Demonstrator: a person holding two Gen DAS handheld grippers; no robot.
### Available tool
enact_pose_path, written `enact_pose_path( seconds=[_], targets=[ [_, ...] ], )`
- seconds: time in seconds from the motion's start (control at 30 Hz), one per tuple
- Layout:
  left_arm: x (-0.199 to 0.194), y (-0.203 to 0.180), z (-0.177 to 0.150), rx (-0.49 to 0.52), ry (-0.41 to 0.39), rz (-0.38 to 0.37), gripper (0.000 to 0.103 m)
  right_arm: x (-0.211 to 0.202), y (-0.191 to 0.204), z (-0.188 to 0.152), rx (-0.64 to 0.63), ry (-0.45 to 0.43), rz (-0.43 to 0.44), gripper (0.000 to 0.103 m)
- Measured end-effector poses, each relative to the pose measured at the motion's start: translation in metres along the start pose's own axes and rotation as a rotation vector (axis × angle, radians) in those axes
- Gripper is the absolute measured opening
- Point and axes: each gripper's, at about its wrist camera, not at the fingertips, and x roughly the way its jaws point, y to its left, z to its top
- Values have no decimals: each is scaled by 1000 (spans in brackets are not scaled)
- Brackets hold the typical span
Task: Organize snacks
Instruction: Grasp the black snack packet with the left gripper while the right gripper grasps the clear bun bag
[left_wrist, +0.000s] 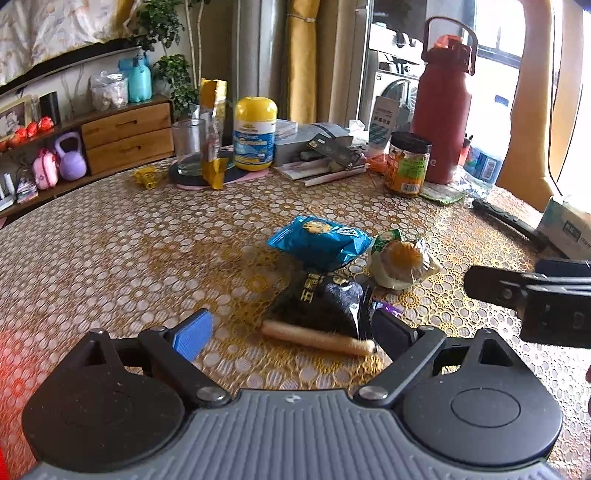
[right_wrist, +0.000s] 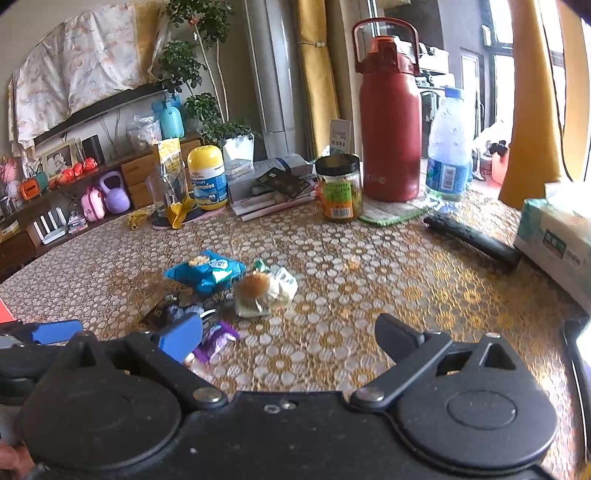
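Holding both the left gripper and right gripper spread wide and empty, you should pinch the light, slippery sausage stick, lying nearest, mid-length and gently.

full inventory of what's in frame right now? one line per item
blue snack bag: 1, blue, table centre
clear wrapped bun: 1, clear and green wrapper, right of the blue bag
black snack bag: 1, black, in front of the blue bag
sausage stick: 1, tan, nearest the left gripper
purple wrapper: 1, purple, by the right gripper's blue finger
gummies bottle: 1, yellow and blue, far side
jar: 1, black lid, orange label, far right
red flask: 1, behind the jar
glass: 1, clear, far left
tissue pack: 1, white, right edge
left gripper: open
right gripper: open
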Motion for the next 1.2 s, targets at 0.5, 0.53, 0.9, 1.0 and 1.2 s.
enact_pose_path(
  seconds=[0.5,0.53,0.9,1.0,1.2],
  targets=[
    [43,-5,3,36,23,-37,94,71,7,28,-63,67,25,100],
    [45,-5,3,33,24,-37,94,74,7,29,-64,73,29,100],
    [50,0,1,31,15,-32,76,105,14,26,-108,121,17,94],
    [49,-1,1,46,12,-20,70,111,14,25,-108,133,14,80],
    [46,3,1,29,11,-27,61,108,18,21,-104,132,61,52]
  ],
)
